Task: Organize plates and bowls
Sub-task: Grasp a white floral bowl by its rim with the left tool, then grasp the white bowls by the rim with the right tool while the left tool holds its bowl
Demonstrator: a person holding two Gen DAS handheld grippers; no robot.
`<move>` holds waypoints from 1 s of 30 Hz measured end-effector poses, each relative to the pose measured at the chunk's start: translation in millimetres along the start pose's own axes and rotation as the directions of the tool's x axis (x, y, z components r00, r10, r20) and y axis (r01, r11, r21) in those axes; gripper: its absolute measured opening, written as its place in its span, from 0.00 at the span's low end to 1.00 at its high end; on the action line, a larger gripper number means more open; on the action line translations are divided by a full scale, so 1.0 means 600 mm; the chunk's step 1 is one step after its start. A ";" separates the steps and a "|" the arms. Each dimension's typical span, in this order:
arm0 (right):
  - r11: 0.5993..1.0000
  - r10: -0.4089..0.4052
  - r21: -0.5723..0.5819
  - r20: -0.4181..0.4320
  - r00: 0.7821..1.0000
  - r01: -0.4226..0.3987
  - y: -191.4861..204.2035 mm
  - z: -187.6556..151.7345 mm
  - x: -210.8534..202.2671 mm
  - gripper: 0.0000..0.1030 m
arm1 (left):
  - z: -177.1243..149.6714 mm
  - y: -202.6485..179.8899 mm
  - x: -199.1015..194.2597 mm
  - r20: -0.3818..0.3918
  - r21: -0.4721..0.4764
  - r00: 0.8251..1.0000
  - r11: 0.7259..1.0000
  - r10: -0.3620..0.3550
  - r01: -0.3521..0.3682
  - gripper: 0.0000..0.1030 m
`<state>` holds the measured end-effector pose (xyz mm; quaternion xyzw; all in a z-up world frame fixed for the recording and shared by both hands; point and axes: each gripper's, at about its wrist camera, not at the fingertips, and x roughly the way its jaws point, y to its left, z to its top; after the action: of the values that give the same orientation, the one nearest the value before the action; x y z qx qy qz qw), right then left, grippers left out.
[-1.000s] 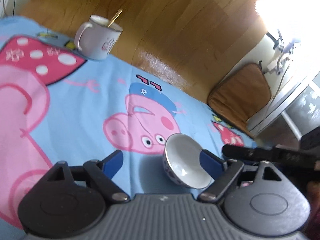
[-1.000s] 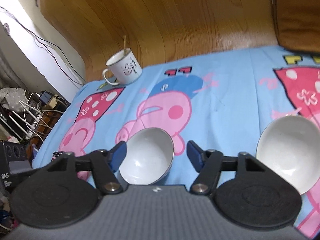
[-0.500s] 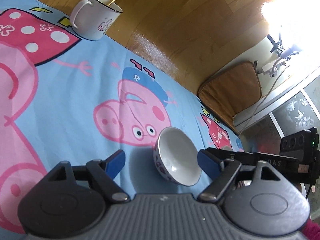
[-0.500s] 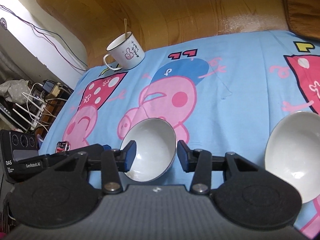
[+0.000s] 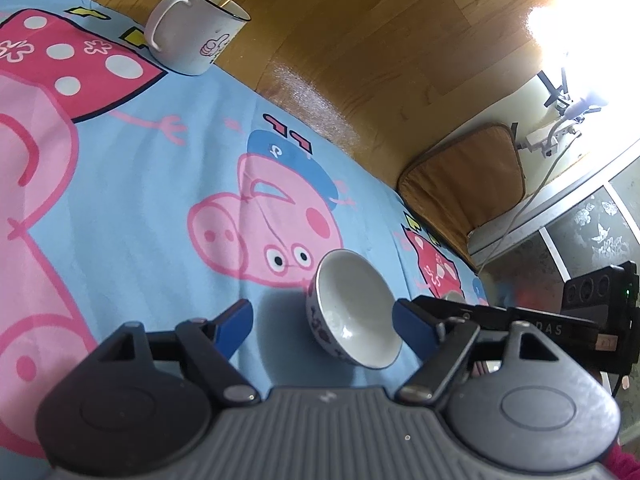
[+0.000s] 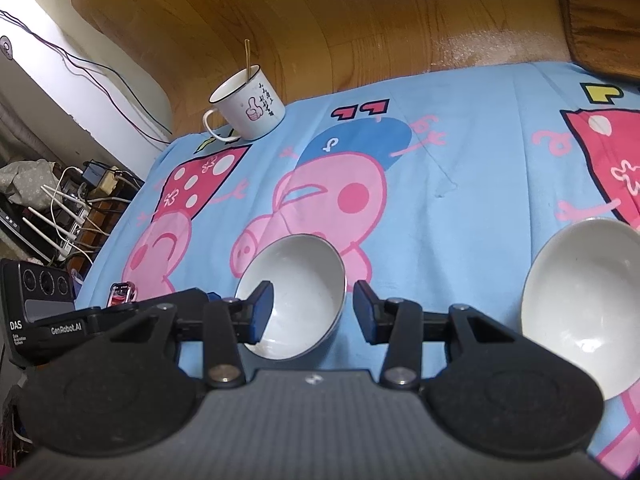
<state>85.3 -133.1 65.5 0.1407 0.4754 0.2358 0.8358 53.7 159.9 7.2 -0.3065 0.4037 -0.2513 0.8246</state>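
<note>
A small white bowl with a blue-patterned outside (image 5: 354, 308) sits on the cartoon-print blue cloth (image 5: 132, 216); it also shows in the right wrist view (image 6: 298, 292). My right gripper (image 6: 314, 310) is partly open, its fingers either side of the bowl's near rim, the left pad inside the bowl. My left gripper (image 5: 322, 326) is open and empty, its fingers wide apart around the same bowl. A larger white bowl (image 6: 580, 304) sits to the right in the right wrist view.
A white enamel mug with a stick in it (image 5: 196, 28) stands at the cloth's far edge, also in the right wrist view (image 6: 246, 104). Wooden floor lies beyond. A brown cushion (image 5: 464, 184) lies at the far right. Cables and boxes (image 6: 60, 208) are at the left.
My right gripper's fingers have narrowed around the small bowl's rim. The left gripper has shifted slightly but stays wide open.
</note>
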 end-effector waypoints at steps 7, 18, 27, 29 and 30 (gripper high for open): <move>1.000 0.001 0.003 0.003 1.000 -0.001 -0.003 -0.003 -0.002 0.45 | -0.002 -0.002 -0.005 0.012 -0.001 1.000 1.000 0.004 -0.004 0.77; 1.000 -0.004 -0.019 0.013 1.000 0.004 0.002 0.004 -0.005 0.45 | 0.004 -0.009 -0.013 0.031 0.029 1.000 1.000 0.004 -0.005 0.77; 1.000 -0.022 -0.022 -0.015 1.000 0.021 0.001 0.006 0.018 0.41 | 0.010 -0.012 0.012 -0.007 0.038 1.000 0.999 0.008 -0.008 0.66; 1.000 -0.024 -0.017 -0.019 1.000 0.023 -0.003 0.008 0.021 0.37 | 0.010 -0.016 0.023 -0.023 0.046 1.000 0.999 0.013 -0.012 0.58; 1.000 -0.024 -0.014 -0.023 0.999 0.023 -0.004 0.009 0.024 0.35 | 0.010 -0.018 0.029 -0.034 0.048 0.999 0.999 0.017 -0.015 0.53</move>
<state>96.7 -127.8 56.7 0.1266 0.4852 0.2308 0.8338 66.0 143.0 8.8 -0.2792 0.4143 -0.2595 0.8265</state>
